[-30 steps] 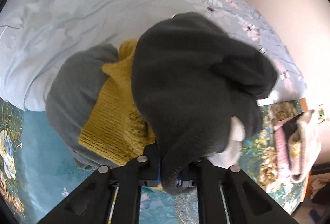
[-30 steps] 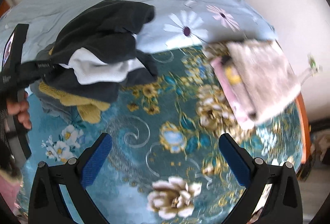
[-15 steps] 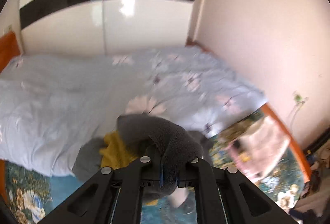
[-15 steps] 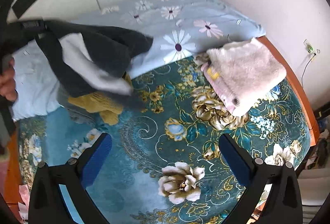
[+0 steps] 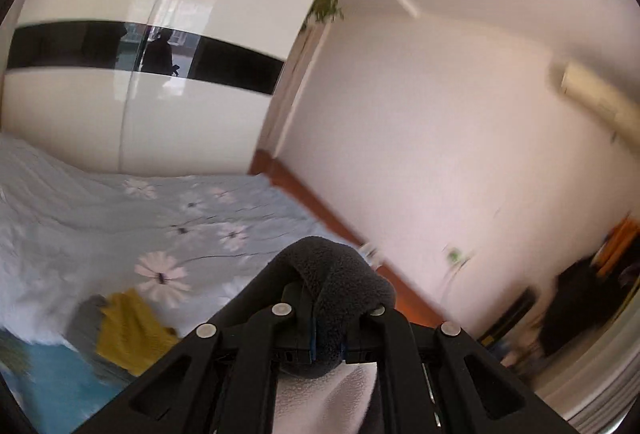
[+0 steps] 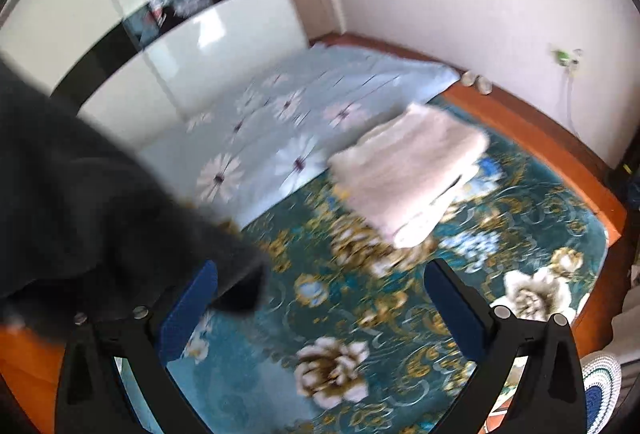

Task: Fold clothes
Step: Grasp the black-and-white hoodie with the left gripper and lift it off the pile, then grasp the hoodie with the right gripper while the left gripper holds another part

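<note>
Left tool (image 5: 328, 348) clamped on dark fleece garment (image 5: 340, 290), lifted high above bed (image 6: 400, 314) — hem dangling. Right tool (image 6: 320, 306) wide open, empty, beside hanging fleece. Best move: catch free corner, spread flat short of folded pink stack (image 6: 408, 170) — avoid yellow knit (image 5: 128, 334).

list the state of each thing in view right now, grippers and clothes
left gripper: shut on the dark fleece garment
right gripper: open, holding nothing
dark fleece garment: pinched, lifted off the bed, hanging
yellow knit garment: crumpled on the bed
cream plush garment: folded, lying on the bed
</note>
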Action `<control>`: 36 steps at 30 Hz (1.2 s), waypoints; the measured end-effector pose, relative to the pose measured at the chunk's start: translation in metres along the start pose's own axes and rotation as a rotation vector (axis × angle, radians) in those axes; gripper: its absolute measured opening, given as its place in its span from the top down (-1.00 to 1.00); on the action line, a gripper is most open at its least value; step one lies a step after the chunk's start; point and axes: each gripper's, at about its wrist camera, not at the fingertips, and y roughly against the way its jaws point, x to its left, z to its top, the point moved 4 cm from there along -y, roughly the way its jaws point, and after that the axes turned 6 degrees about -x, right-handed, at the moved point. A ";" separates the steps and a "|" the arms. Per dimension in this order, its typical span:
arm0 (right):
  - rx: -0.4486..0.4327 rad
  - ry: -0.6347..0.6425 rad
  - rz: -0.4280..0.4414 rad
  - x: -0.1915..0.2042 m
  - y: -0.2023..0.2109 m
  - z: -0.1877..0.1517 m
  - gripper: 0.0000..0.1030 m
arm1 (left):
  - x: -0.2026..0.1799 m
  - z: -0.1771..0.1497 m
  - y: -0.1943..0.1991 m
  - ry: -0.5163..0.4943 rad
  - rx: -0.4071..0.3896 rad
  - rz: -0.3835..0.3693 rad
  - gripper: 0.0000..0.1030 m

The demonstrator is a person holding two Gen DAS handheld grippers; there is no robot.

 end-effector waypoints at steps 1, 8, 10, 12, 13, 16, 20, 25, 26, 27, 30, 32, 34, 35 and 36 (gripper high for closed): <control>-0.024 -0.029 -0.002 -0.015 0.007 0.006 -1.00 | 0.001 -0.003 0.013 0.029 -0.021 0.002 0.86; 0.017 -0.087 -0.006 -0.082 0.013 -0.011 -1.00 | 0.132 -0.124 0.054 0.155 0.198 0.315 0.85; 0.078 -0.080 -0.001 -0.087 0.005 -0.030 -1.00 | 0.185 -0.182 0.055 0.228 0.318 0.438 0.84; 0.146 -0.048 0.006 -0.081 -0.005 -0.051 -1.00 | 0.220 -0.230 0.063 0.344 0.383 0.536 0.85; 0.178 -0.029 0.011 -0.077 -0.009 -0.061 -1.00 | 0.238 -0.254 0.067 0.403 0.415 0.585 0.85; 0.273 0.033 0.023 -0.065 -0.021 -0.092 -1.00 | 0.289 -0.325 0.080 0.579 0.510 0.730 0.85; 0.357 0.119 -0.002 -0.049 -0.034 -0.118 -1.00 | 0.354 -0.403 0.096 0.786 0.610 0.897 0.85; 0.401 0.140 -0.040 -0.020 -0.053 -0.125 -1.00 | 0.416 -0.330 0.093 0.727 0.478 0.850 0.85; 0.409 0.148 -0.041 -0.011 -0.059 -0.126 -1.00 | 0.429 -0.319 0.094 0.718 0.458 0.843 0.85; 0.420 0.157 -0.042 0.000 -0.065 -0.129 -1.00 | 0.444 -0.313 0.093 0.720 0.455 0.845 0.85; 0.469 0.191 -0.042 0.033 -0.083 -0.144 -1.00 | 0.483 -0.313 0.090 0.745 0.522 0.872 0.81; 0.514 0.222 -0.037 0.054 -0.093 -0.159 -1.00 | 0.499 -0.332 0.093 0.761 0.612 0.896 0.75; 0.569 0.250 -0.028 0.071 -0.102 -0.178 -1.00 | 0.504 -0.347 0.104 0.760 0.642 0.895 0.68; 0.598 0.265 -0.028 0.079 -0.107 -0.188 -1.00 | 0.503 -0.352 0.111 0.759 0.642 0.887 0.55; 0.626 0.280 -0.032 0.085 -0.111 -0.198 -1.00 | 0.501 -0.357 0.117 0.758 0.647 0.886 0.36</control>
